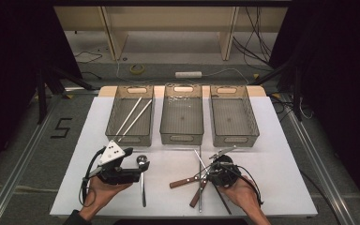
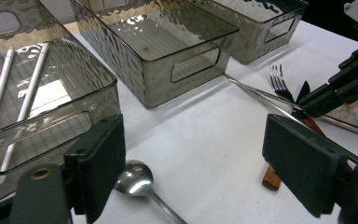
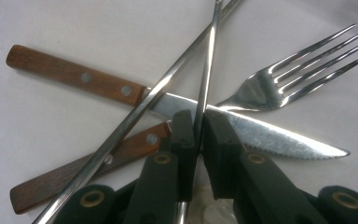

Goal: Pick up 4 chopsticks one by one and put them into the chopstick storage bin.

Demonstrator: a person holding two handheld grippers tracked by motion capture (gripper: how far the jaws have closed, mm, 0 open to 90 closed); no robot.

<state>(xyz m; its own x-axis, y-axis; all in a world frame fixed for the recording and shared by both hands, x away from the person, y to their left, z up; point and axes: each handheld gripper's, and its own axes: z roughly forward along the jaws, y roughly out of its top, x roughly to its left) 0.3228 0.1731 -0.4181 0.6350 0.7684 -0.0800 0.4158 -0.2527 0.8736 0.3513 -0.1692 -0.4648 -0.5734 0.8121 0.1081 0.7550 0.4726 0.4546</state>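
A: Right claw (image 3: 196,133) is down in the cutlery pile, pads clamped on a thin metal chopstick (image 3: 208,70)!

B: Where's that chopstick lying?

A: On the white counter (image 1: 272,164), in front of the middle bin (image 1: 182,136), crossing a second chopstick (image 3: 135,116), two wooden-handled knives (image 3: 74,77) and a fork (image 3: 303,65).

B: And the left?

A: Left claw (image 2: 193,163) hangs wide apart, holding nothing, just above a spoon (image 2: 135,179), beside the left bin (image 2: 51,116) with two white sticks (image 2: 28,98) inside.

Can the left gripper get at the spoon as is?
Probably yes: the left gripper is open, with the spoon lying bare on the table just below its jaws, nothing over it.
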